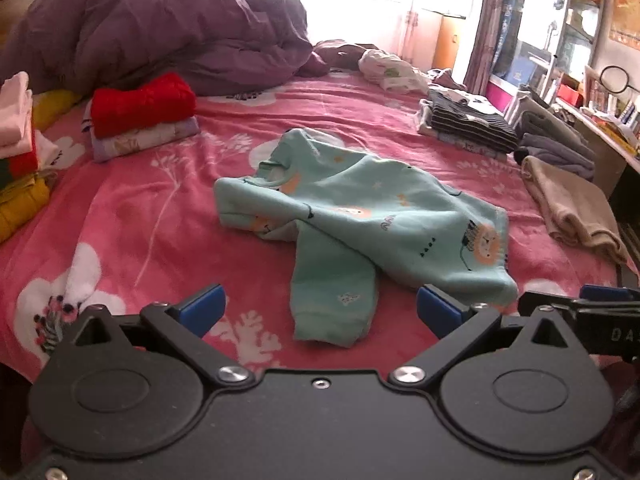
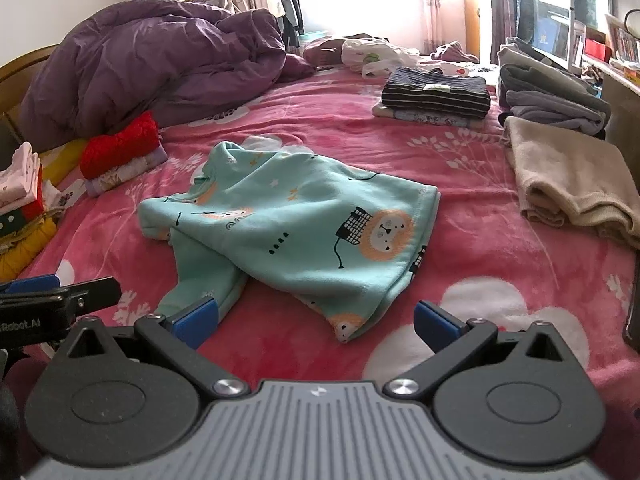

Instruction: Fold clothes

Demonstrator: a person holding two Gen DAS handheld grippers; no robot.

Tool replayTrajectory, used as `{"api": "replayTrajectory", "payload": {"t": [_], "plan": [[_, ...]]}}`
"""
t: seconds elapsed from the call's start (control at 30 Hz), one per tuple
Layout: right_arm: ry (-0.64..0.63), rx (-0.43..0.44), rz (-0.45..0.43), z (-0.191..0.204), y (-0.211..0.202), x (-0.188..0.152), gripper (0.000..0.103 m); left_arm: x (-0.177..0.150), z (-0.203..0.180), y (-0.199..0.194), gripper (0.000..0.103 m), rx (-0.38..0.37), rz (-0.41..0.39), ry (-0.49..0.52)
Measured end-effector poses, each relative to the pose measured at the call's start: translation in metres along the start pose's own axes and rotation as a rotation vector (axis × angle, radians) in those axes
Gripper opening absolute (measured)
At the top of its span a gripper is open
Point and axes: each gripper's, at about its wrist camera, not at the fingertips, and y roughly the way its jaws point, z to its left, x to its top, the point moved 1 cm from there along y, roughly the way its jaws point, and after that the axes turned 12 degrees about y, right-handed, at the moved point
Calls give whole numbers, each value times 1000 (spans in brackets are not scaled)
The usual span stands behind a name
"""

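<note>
A mint-green child's sweatshirt (image 1: 360,216) with lion prints lies crumpled on the pink floral bedspread (image 1: 160,200), one sleeve pointing toward me. My left gripper (image 1: 318,310) hovers open just short of that sleeve's cuff, nothing between its blue pads. In the right wrist view the same sweatshirt (image 2: 304,224) lies ahead, its hem corner nearest. My right gripper (image 2: 316,322) is open and empty, close to that hem corner. The other gripper shows at each view's edge.
A purple duvet (image 1: 152,24) is heaped at the back left. Folded piles sit around: red and lilac (image 1: 140,116), striped dark clothes (image 2: 436,94), grey clothes (image 2: 556,100), a beige knit (image 2: 572,176), and a stack at the left edge (image 1: 20,160). Shelves stand at right.
</note>
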Motion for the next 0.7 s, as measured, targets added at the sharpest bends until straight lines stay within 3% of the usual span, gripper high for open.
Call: {"api": "replayTrajectory", "payload": {"t": [0.7], "plan": [[16, 0, 29, -4, 6, -5, 103, -9, 8, 9, 103, -8, 19, -27]]}}
